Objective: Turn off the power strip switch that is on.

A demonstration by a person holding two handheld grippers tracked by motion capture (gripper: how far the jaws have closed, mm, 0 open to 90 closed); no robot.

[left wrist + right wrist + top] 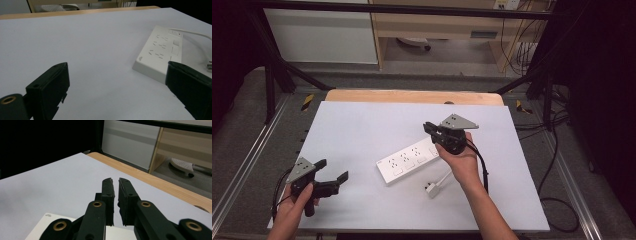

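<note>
At the table's (362, 125) near-left corner we hold the left gripper (332, 176) spread wide and empty; our right gripper (430, 129), jaws nearly together on nothing, hovers over the far end of the white power strip (408, 161) lying mid-table. Its plug (431, 189) trails toward the near edge. A careless sweep could snag that cord and drag the strip.

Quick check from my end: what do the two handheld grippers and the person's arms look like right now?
Both the left gripper and the right gripper are black, with two flat rectangular jaws, brass-coloured pivot rivets and a grey three-cornered plate on top. A black cable trails from each. The forearms are bare; no sleeves or gloves show.
</note>
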